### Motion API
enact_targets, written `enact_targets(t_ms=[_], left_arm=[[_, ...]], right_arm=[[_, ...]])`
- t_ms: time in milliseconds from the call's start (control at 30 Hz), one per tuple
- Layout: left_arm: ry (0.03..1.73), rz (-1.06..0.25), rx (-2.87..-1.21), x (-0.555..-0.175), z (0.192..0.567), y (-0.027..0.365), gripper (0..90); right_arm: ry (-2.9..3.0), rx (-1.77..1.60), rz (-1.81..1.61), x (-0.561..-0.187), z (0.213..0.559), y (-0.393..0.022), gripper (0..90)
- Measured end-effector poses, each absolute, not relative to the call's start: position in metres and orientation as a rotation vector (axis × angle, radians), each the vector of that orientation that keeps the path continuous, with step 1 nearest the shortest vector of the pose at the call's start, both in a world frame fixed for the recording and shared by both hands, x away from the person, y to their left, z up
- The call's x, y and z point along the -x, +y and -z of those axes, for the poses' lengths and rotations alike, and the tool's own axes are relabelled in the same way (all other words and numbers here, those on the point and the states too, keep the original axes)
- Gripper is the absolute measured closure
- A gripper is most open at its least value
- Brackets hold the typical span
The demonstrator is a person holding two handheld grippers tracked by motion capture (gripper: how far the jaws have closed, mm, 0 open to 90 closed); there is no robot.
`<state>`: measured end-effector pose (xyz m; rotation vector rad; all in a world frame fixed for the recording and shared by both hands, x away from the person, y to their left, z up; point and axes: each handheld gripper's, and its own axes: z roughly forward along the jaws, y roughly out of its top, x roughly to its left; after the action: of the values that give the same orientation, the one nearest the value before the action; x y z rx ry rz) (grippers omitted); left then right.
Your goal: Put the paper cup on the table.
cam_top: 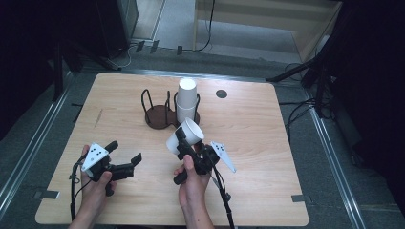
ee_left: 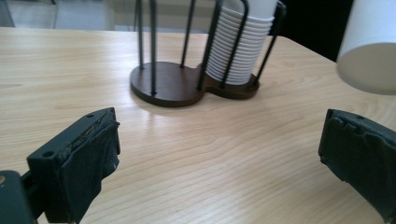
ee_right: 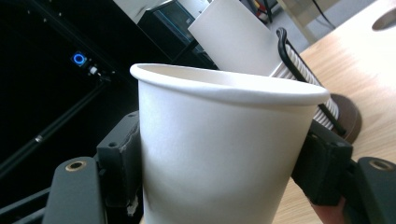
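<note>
On the wooden table (cam_top: 248, 157), the dark two-bay cup holder (cam_top: 162, 117) carries a stack of white cups (cam_top: 186, 102) in its right bay, the right gripper (cam_top: 187, 143) pinches a single paper cup (cam_top: 187, 135) above the tabletop, and the left gripper (cam_top: 125, 155) is spread wide and holds nothing.

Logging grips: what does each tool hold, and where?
The right tool clamps the paper cup by its side wall, below the rim. The left tool holds nothing.
</note>
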<state>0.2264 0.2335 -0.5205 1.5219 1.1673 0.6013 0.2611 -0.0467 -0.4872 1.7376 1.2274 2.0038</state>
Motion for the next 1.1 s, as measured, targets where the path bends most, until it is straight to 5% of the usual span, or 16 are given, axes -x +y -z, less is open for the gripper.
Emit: enact_targets(t_ms=[1100], left_arm=[[1.292, -0.761, -1.544, -0.231, 0.546, 0.297, 0.0]], right_arm=[[1.405, -1.316, -1.555, -0.291, 0.480, -0.086, 26.8]])
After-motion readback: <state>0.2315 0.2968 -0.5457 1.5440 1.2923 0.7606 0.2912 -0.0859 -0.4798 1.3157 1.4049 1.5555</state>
